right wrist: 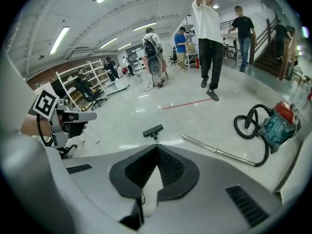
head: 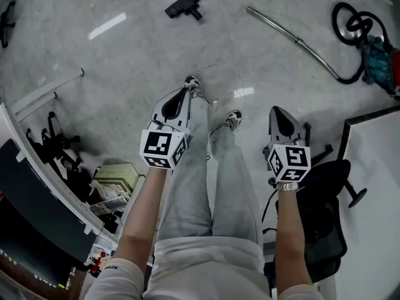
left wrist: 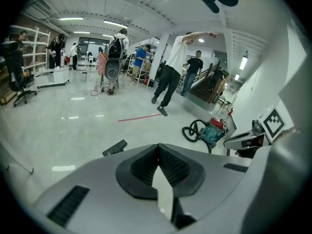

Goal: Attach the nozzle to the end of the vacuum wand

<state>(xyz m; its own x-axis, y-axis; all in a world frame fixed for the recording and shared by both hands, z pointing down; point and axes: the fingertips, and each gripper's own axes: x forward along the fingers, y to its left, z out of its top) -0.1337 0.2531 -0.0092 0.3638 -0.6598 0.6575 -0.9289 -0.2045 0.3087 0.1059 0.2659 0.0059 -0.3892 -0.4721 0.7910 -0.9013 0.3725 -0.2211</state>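
Where the head view looks steeply down, the pale polished floor [head: 125,61] fills most of the field, and the person's grey-trousered legs [head: 212,186] stand at its centre. A white table [head: 375,167] cuts in at the right edge, with a black office chair [head: 325,224] just beside it, below the right forearm. At the upper right lies the vacuum cleaner [head: 378,58], a teal body with a black hose [head: 350,24] coiled next to it. The hose runs into one end of the metal wand [head: 294,39], which lies flat on the floor and slants away to the upper left, where its other end is bare. Both tongs are held out over the floor, well short of the wand. The left gripper [head: 185,91] hangs above the left shoe [head: 195,86]; its own view shows the ribbed pads meeting at the tip with nothing between them. The right gripper [head: 275,110] is beside the chair; its jaws are likewise pressed together and empty. The black nozzle [head: 185,2] rests on the floor at the top of the head view, to the left of the wand's bare end, near it but not touching, and far from both grippers.
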